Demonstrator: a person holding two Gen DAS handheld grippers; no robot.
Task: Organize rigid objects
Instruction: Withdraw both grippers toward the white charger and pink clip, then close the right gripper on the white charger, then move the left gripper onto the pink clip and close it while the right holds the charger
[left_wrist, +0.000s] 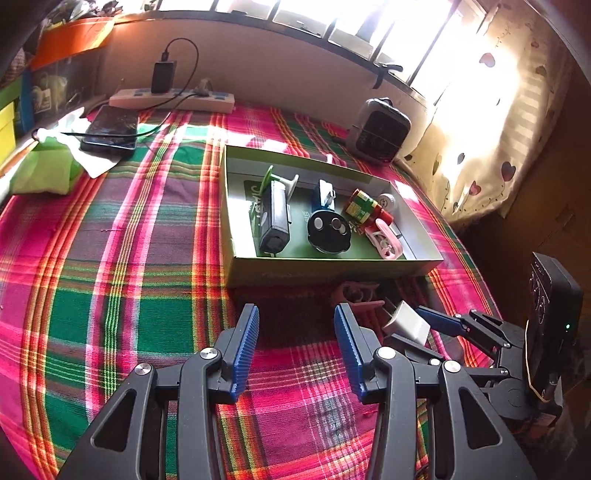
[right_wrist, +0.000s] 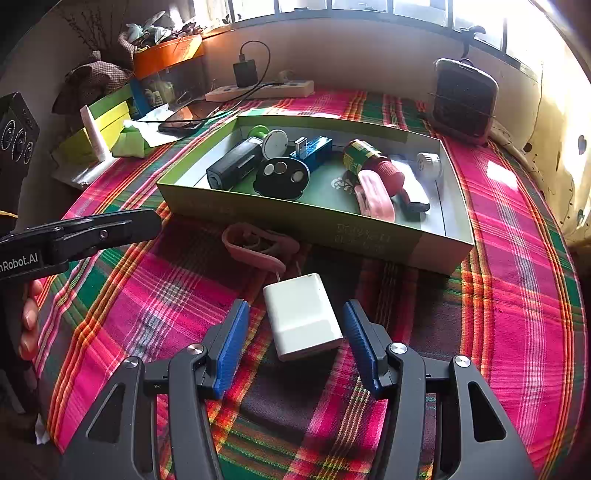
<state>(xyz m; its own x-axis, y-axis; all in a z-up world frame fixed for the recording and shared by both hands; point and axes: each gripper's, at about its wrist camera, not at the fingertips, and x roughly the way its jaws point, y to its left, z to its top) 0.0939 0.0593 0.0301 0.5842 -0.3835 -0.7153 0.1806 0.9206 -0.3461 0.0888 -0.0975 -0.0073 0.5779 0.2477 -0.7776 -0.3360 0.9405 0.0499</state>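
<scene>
Charger (right_wrist: 303, 316) lies loose between open right tool (right_wrist: 295, 345).

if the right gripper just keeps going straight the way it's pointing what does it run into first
Most likely the white charger: it lies on the plaid cloth between the open pads of the right gripper, apparently untouched. Beyond it lies a pink clip, then the green box.

Sunlit room, plaid-covered surface under a barred window

I see the window (left_wrist: 369, 22) blazing above a beige wall (left_wrist: 258, 74); right of it hangs a heart-print curtain (left_wrist: 487, 140), below it spreads the pink-green plaid cloth (left_wrist: 129, 240).
</scene>
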